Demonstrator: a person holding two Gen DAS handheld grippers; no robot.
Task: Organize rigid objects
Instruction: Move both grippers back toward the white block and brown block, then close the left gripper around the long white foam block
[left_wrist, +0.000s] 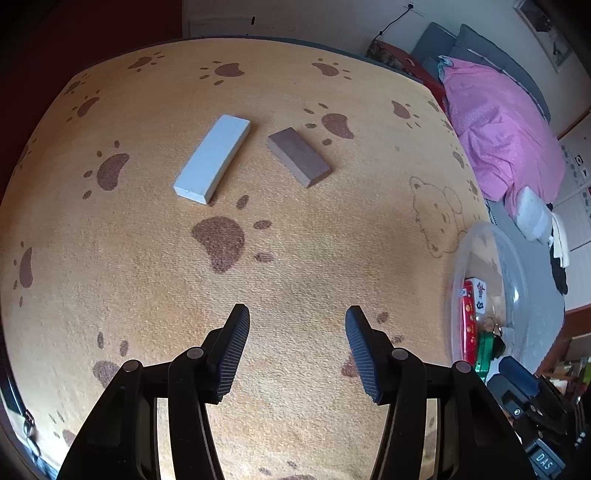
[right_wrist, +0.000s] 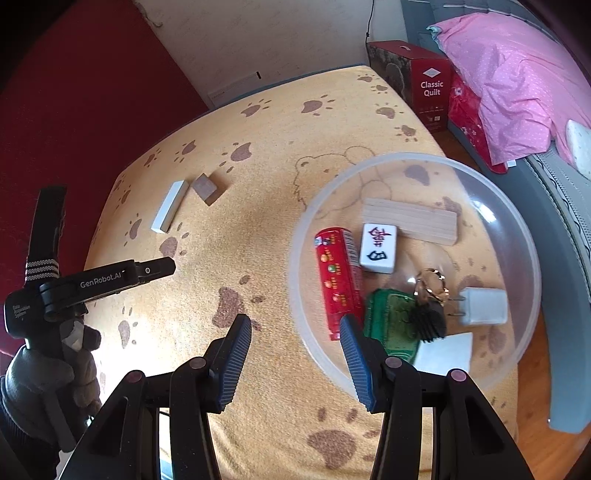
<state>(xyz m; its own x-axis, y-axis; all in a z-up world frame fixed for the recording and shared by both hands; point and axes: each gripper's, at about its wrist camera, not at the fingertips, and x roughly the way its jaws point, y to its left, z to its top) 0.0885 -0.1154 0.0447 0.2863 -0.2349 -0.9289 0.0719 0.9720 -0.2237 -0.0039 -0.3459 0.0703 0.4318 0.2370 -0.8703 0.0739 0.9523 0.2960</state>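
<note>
Both your tongs gape apart, empty: left tongs, right tongs. Two pieces remain loose on the paw-print counter: white block and brown block, just beside each other, well apart from the clear bowl holding the rest. Looks like pickup step: reach forward, grab one block.

Two blocks side by side mid-mat; bowl far right, holding mahjong tile
</note>
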